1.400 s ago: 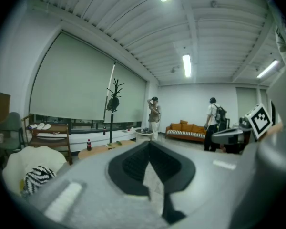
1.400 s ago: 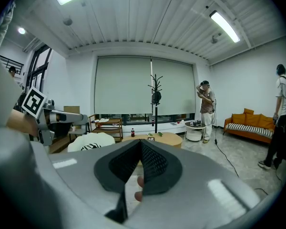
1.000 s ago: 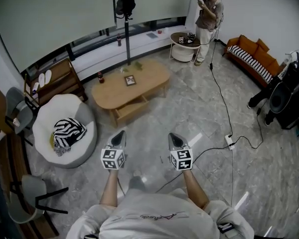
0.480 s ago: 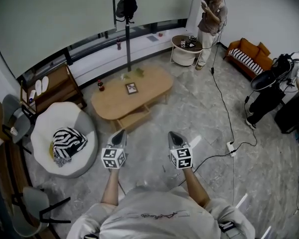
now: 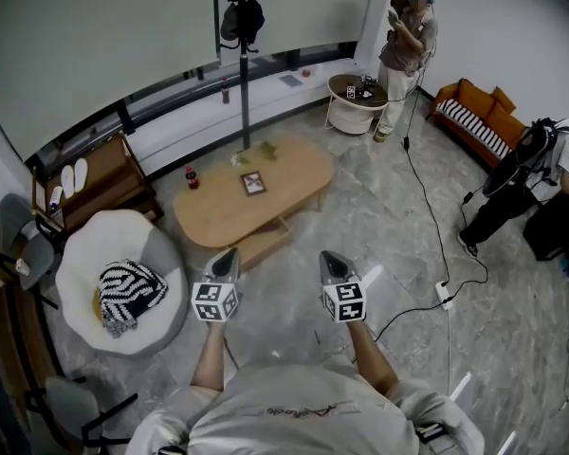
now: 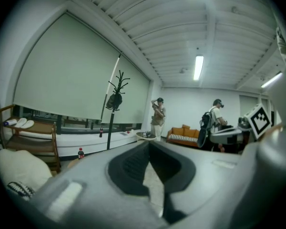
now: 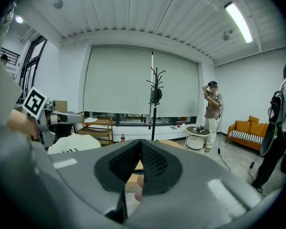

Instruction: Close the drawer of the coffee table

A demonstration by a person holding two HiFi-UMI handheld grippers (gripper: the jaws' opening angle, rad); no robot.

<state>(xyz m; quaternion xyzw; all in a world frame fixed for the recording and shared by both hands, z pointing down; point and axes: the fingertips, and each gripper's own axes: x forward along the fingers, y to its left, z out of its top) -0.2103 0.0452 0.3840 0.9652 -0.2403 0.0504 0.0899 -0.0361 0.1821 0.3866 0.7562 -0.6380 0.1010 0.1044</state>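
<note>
**Coffee table (image 5: 229, 205) ahead, its drawer (image 5: 263, 242) hanging open**
The wooden table stands mid-floor, and the drawer juts from its near side, well apart from both grippers. The drawer looks rigid and fairly light and probably slides easily, so a flat push on the middle of its front panel should do. The left gripper (image 5: 229, 254) and right gripper (image 5: 329, 257) have their jaws pressed together, empty.

**Desk:** What colours reach you from the room?

**Operator:** I read a pale-wood coffee table (image 5: 256, 192) on a grey marbled floor (image 5: 379, 216). There is a white beanbag (image 5: 95, 245) carrying a black-and-white zebra-striped cushion (image 5: 128, 292).

**Desk:** And further back?

**Operator:** I see an orange sofa (image 5: 474, 95) with a black-and-white striped throw (image 5: 474, 129), and a black coat stand (image 5: 242, 27) against a pale green blind (image 5: 95, 36). My silver-grey left gripper (image 5: 229, 252) and right gripper (image 5: 328, 255) wear black-and-white square markers (image 5: 215, 302).
</note>
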